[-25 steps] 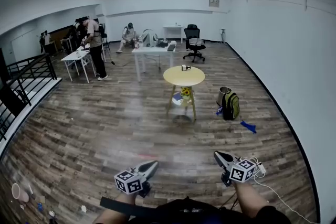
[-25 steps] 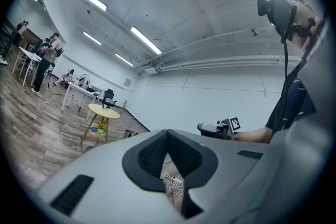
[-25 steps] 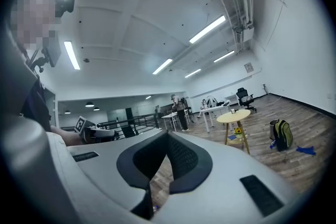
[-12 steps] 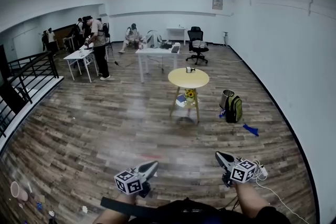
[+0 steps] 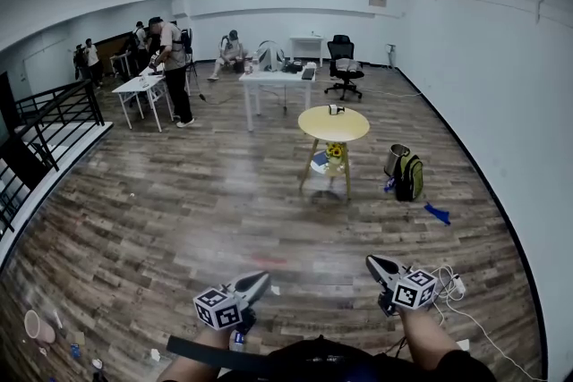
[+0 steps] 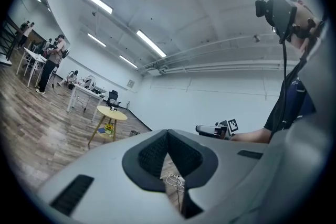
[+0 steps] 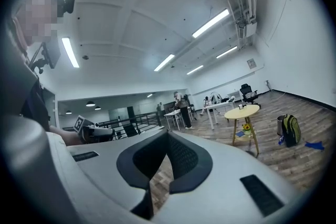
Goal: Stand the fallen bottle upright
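Both jaws are pressed together with nothing between them; the left gripper (image 5: 258, 280) and right gripper (image 5: 372, 263) point level at 6 o'clock. The bottle (image 5: 336, 110), seemingly the small thing lying on the yellow table (image 5: 313, 125) at 12 o'clock, is well apart from them. Nothing is done yet: approaching, gripping and standing it up all remain.

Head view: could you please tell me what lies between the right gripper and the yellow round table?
Only bare wooden floor lies between the right gripper and the yellow round table; the head view shows it.
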Available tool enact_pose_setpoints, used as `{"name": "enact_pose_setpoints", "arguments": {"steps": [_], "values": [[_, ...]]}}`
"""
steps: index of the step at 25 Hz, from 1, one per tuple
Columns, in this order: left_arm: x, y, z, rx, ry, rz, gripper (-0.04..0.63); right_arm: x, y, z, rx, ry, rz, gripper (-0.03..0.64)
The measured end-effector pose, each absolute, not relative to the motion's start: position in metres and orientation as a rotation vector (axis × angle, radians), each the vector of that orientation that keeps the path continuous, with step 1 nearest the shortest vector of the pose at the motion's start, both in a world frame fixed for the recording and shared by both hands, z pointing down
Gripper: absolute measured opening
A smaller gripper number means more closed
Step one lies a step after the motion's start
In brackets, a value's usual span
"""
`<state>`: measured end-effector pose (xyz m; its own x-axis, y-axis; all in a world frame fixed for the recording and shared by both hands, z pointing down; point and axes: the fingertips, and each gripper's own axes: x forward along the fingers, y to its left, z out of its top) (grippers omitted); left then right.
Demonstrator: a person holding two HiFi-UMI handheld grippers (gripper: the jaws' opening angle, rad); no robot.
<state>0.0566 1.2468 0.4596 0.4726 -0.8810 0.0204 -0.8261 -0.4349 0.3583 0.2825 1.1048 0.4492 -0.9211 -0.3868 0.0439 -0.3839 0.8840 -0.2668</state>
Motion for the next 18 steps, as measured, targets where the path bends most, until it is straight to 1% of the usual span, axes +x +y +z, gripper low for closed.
{"name": "enact_pose_setpoints", "arguments": {"steps": [4, 8, 12, 18], "values": [[0.06, 1.218, 0.468, 2.396, -1.437, -0.238, 0.014, 0.28, 1.076, 0.459, -0.606, 3.051, -0.436, -0.003], [0.07, 1.17, 0.469, 2.397, -1.452, -0.208, 0.014, 0.288, 1.017, 0.462, -0.588, 3.03, -0.454, -0.003], [0.09, 1.095, 0.465, 2.367, -1.506, -0.196, 0.014, 0.304, 0.942, 0.454, -0.527, 3.033, -0.451, -0.003], [0.136, 0.97, 0.456, 2.341, -1.581, -0.215, 0.014, 0.355, 0.824, 0.431, -0.461, 3.053, -0.384, -0.003]]}}
